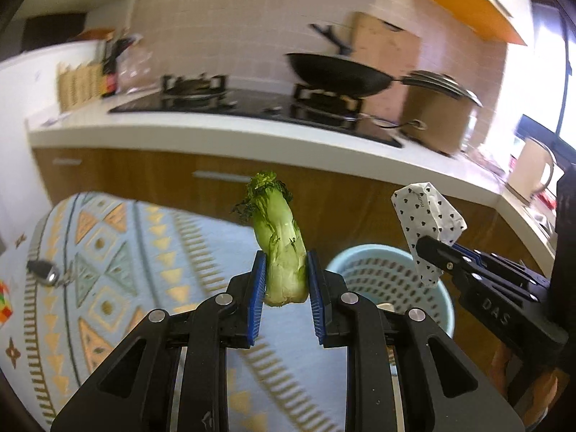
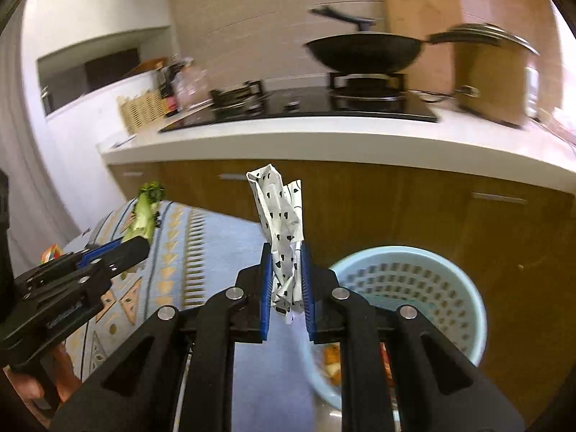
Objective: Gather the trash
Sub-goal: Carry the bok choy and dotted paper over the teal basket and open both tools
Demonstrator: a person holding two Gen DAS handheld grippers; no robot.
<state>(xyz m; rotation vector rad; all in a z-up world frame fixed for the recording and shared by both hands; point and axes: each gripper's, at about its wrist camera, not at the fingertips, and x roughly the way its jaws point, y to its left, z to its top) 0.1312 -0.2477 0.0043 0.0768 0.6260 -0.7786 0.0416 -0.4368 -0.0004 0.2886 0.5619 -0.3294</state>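
Note:
My left gripper (image 1: 286,280) is shut on a green bok choy stub (image 1: 280,248), held upright in the air above the patterned cloth (image 1: 144,252). My right gripper (image 2: 286,277) is shut on a crumpled white wrapper with black hearts (image 2: 280,223). A light blue perforated trash basket (image 2: 414,288) stands on the floor to the right, below both grippers, with some scraps inside. In the left wrist view the right gripper (image 1: 432,255) holds the wrapper (image 1: 426,216) above the basket (image 1: 381,273). In the right wrist view the left gripper (image 2: 133,248) holds the stub (image 2: 144,212).
A kitchen counter (image 1: 216,133) with wooden cabinets runs behind, bearing a stove, a black wok (image 1: 338,72) and a lidded pot (image 1: 439,108). A key fob (image 1: 45,273) and a coloured cube (image 1: 5,306) lie on the cloth at left.

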